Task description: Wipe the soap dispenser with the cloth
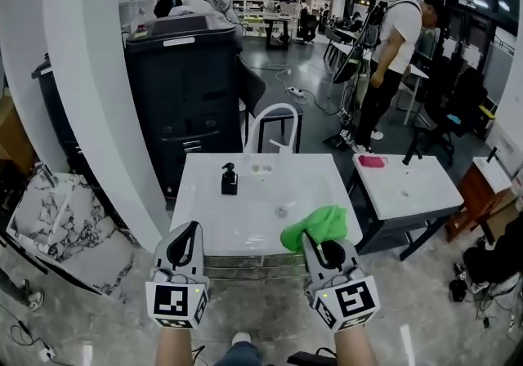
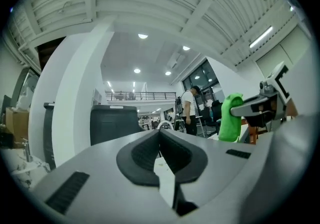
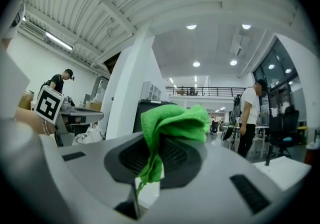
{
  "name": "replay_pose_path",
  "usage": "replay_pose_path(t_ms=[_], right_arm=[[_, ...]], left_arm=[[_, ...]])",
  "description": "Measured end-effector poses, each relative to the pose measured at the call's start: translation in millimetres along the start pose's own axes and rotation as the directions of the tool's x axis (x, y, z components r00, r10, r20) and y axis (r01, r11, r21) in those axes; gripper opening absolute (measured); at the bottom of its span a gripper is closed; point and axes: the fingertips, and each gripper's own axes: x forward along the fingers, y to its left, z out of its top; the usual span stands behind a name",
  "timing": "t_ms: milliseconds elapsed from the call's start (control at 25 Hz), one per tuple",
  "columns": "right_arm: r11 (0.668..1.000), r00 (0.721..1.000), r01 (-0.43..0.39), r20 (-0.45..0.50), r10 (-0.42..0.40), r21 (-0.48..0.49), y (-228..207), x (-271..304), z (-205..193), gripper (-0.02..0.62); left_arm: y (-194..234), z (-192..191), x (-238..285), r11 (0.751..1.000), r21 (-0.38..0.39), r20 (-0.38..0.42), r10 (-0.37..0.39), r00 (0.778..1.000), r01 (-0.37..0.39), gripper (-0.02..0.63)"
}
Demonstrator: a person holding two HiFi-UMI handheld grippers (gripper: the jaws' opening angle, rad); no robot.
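A small black soap dispenser (image 1: 230, 179) stands upright on the white table (image 1: 245, 217), left of its middle. My right gripper (image 1: 315, 239) is shut on a bright green cloth (image 1: 315, 226) that bunches above the jaws over the table's near right corner; the same cloth (image 3: 172, 124) fills the middle of the right gripper view. My left gripper (image 1: 189, 232) is shut and holds nothing, at the table's near left edge. In the left gripper view its jaws (image 2: 160, 143) meet, and the green cloth (image 2: 230, 117) shows to the right.
A large black cabinet (image 1: 186, 95) stands behind the table beside a white pillar (image 1: 90, 87). A white chair (image 1: 274, 127) is at the far edge. A second white table (image 1: 404, 185) with a pink item (image 1: 372, 161) sits to the right. A person (image 1: 391, 54) stands beyond.
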Motion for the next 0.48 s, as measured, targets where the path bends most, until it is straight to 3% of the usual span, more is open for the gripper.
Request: replay_pose_path(t_ms=[200,480], right_arm=[[1.0,0.999,0.011,-0.034,-0.011,0.0,-6.2,53.1,-16.9,0.049],[0.999,0.994,0.012,-0.106,-0.008,0.031,-28.8,97.6,-51.4,0.049]], left_arm=[[27.2,-27.0,49.5,0.999,-0.024,-0.035,-0.039,0.999,0.038,0.015],[33.2,-71.6,108.1,0.992,-0.105,-0.115,-0.079,0.99,0.067,0.018]])
